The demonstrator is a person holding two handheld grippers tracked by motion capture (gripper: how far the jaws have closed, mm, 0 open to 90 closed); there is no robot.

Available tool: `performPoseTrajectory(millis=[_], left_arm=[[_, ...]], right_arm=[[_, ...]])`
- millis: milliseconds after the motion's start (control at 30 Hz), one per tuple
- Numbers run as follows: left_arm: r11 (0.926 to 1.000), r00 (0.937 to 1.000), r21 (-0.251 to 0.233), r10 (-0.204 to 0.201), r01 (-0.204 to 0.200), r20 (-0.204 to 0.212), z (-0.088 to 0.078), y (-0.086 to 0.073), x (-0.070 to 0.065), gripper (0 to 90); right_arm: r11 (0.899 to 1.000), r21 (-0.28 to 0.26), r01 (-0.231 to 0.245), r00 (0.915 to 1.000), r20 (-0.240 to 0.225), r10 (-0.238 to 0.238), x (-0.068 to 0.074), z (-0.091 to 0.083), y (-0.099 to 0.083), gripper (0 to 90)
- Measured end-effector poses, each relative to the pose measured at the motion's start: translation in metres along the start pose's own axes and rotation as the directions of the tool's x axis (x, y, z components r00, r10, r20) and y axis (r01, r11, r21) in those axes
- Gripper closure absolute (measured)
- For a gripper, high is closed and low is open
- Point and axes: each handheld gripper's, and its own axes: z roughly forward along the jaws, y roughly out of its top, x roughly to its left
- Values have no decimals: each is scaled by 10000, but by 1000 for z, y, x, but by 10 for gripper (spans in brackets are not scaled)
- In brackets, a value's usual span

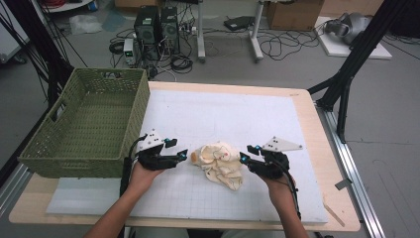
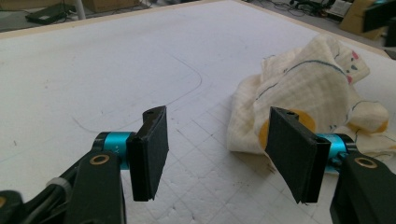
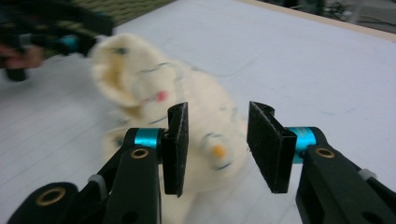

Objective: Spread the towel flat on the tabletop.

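Note:
A crumpled cream cloth (image 1: 221, 164) with small coloured prints lies bunched on the white mat (image 1: 208, 119), between my two grippers. My left gripper (image 1: 184, 154) is just left of the cloth, open, its jaws apart with nothing between them. In the left gripper view the cloth (image 2: 308, 93) lies ahead and to the right of the open gripper (image 2: 224, 154). My right gripper (image 1: 243, 158) sits at the cloth's right edge, open. In the right gripper view the cloth (image 3: 205, 112) lies blurred right in front of the open gripper (image 3: 217, 149).
A green woven basket (image 1: 89, 124) stands on the table's left side, close behind my left hand. The wooden table edge (image 1: 307, 114) runs along the right. Black frame legs (image 1: 346, 74) and cables stand beyond the table.

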Motion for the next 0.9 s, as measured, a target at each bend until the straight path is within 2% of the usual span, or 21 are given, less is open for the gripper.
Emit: performPoseTrajectory(millis=[100,233,367,433,500,567,600,700,767,800,900], left_arm=[[10000,10000,-8,-52,52,6,0,0,1,399],[10000,10000,-9,-81,81,-8,-1,0,1,404],[10000,10000,-13,-33,33,21,-1,0,1,413],[10000,10000,-10,-25,25,46,-1,0,1,416],[10000,9999,16,-21,21,113,0,0,1,424],[10000,9999,69,23,-24,139,0,0,0,425],[10000,9999,57,-7,6,143,0,0,0,427],[10000,9998,92,25,-27,192,1,0,-1,431],[10000,9998,85,2,-3,184,0,0,-1,434],[10000,9999,69,-8,7,163,0,0,0,435],[9999,9998,98,-31,29,198,1,-1,0,437]], right_arm=[[9994,320,161,9994,314,-171,-7,19,2,530],[9951,929,331,9994,-100,-323,-3,45,3,509],[9779,1874,926,9953,-444,-858,5,63,-3,508],[9590,2352,1582,9872,-592,-1483,12,68,-7,571],[9545,2339,1850,9823,-712,-1730,17,67,-10,726],[9473,2278,2252,9743,-560,-2182,22,63,-10,821],[9463,2218,2350,9720,-536,-2288,23,61,-10,855],[9479,2005,2474,9688,-330,-2458,23,51,-9,873],[9535,1783,2430,9686,92,-2485,21,41,-8,875],[9531,1732,2484,9650,414,-2590,20,35,-7,874],[9488,1793,2600,9467,1463,-2871,13,17,-8,874]])
